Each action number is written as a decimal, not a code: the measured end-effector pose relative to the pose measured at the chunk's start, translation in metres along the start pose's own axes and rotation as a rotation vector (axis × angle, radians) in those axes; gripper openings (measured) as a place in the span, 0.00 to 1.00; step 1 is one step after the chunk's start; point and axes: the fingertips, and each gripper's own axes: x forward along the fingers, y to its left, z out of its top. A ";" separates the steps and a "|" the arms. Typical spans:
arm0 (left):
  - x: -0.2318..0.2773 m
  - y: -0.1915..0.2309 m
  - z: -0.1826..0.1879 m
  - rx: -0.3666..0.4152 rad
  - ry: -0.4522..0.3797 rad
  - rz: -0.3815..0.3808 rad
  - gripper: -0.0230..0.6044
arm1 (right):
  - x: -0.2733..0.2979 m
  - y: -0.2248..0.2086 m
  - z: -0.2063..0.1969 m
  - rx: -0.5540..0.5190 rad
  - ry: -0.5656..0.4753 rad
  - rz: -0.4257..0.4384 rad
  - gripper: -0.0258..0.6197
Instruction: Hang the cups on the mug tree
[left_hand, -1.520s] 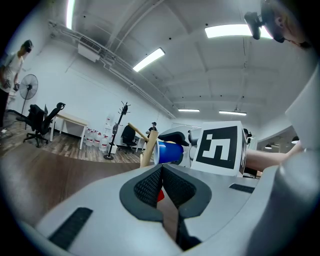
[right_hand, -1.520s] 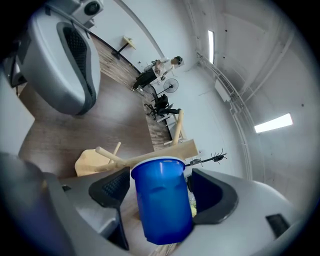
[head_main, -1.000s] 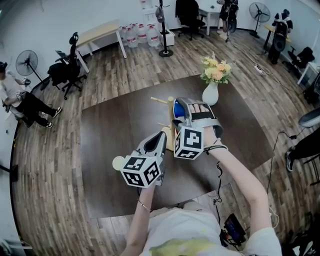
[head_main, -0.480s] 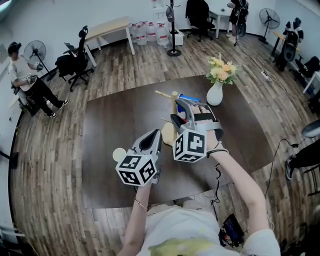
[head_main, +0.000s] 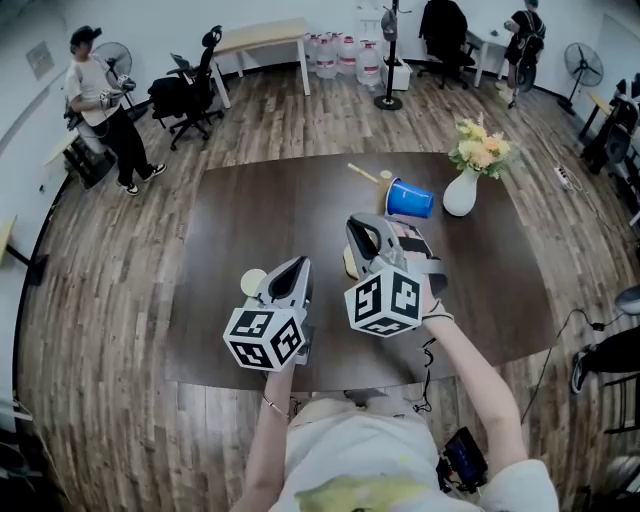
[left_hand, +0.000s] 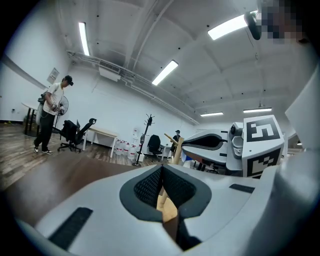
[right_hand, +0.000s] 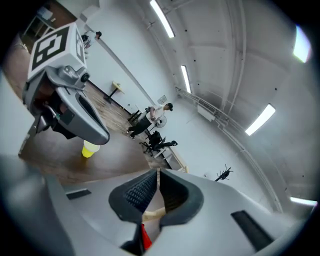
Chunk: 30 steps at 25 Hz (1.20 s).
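The wooden mug tree (head_main: 384, 177) stands mid-table, its base partly hidden behind my right gripper. A blue cup (head_main: 408, 199) hangs sideways on a peg at the tree's right. A yellow cup (head_main: 253, 282) stands on the table just left of my left gripper (head_main: 297, 270), and shows in the right gripper view (right_hand: 90, 149). My right gripper (head_main: 360, 235) sits apart from the blue cup, nearer to me; its jaws have just been closing and stand shut with nothing between them (right_hand: 157, 172). The left gripper's jaws (left_hand: 161, 170) also meet, holding nothing.
A white vase of flowers (head_main: 462, 190) stands right of the blue cup. The dark table (head_main: 250, 210) runs wide to the left. Beyond it are office chairs, a standing person (head_main: 100, 95), water bottles and a coat stand (head_main: 389, 55).
The right gripper left the blue cup on the tree, drew back toward me and closed its jaws. The left gripper also shifted back a little.
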 end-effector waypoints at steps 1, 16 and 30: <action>-0.004 0.004 0.000 -0.002 -0.004 0.016 0.07 | 0.000 0.004 0.003 0.024 -0.014 0.016 0.09; -0.068 0.082 -0.019 -0.025 0.041 0.148 0.07 | 0.025 0.091 0.043 0.507 -0.114 0.324 0.07; -0.104 0.170 -0.065 -0.076 0.147 0.127 0.07 | 0.071 0.207 0.059 0.830 -0.087 0.506 0.07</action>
